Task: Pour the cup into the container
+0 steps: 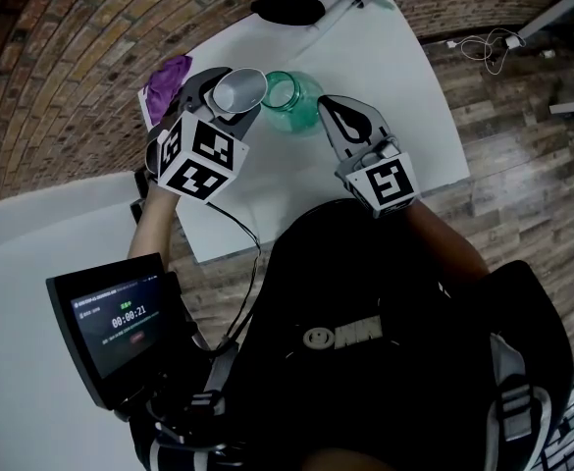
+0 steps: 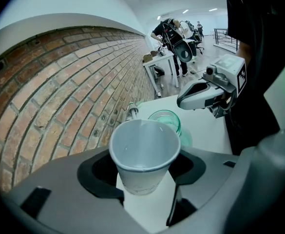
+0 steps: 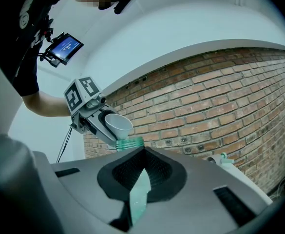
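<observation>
Head view, tools: left gripper [image 1: 226, 101] clamps the paper cup [image 1: 242, 88], tipped over the green container [image 1: 298, 101] on the white table [image 1: 385, 155]. The right gripper [image 1: 338, 116], jaws nearly together, sits just beside the container.
Head view, writing: screen [image 1: 120, 317] reads 00:00:21.
Left gripper view, risk: contents may run past the mouth; no print on the cup.
Right gripper view, risk: the ungripped container may tip if the cup's lip nudges it.
</observation>
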`<move>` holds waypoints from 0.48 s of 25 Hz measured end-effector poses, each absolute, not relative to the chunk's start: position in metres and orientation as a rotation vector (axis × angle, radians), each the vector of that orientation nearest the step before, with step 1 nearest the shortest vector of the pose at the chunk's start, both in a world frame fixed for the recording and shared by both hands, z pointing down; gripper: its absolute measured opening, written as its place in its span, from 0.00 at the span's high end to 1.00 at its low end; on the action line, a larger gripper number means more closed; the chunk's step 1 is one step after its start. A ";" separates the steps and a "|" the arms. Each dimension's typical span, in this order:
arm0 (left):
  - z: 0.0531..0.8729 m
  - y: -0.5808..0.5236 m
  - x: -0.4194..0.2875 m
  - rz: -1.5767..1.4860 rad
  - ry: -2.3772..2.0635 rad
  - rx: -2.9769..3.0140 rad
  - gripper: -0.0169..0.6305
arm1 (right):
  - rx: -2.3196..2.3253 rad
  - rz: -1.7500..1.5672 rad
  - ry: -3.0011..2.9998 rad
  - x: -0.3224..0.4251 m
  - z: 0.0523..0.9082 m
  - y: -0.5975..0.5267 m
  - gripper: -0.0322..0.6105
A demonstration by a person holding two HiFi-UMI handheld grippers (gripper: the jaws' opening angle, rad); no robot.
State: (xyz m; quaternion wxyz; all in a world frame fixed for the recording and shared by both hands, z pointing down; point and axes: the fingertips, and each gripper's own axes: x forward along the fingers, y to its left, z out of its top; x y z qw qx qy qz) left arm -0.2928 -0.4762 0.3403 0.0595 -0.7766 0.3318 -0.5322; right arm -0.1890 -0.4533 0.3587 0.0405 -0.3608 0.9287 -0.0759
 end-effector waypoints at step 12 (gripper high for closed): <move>0.340 -0.477 -0.294 -1.652 0.975 -2.282 0.52 | -1.114 -0.235 2.842 -0.189 0.358 -0.454 0.95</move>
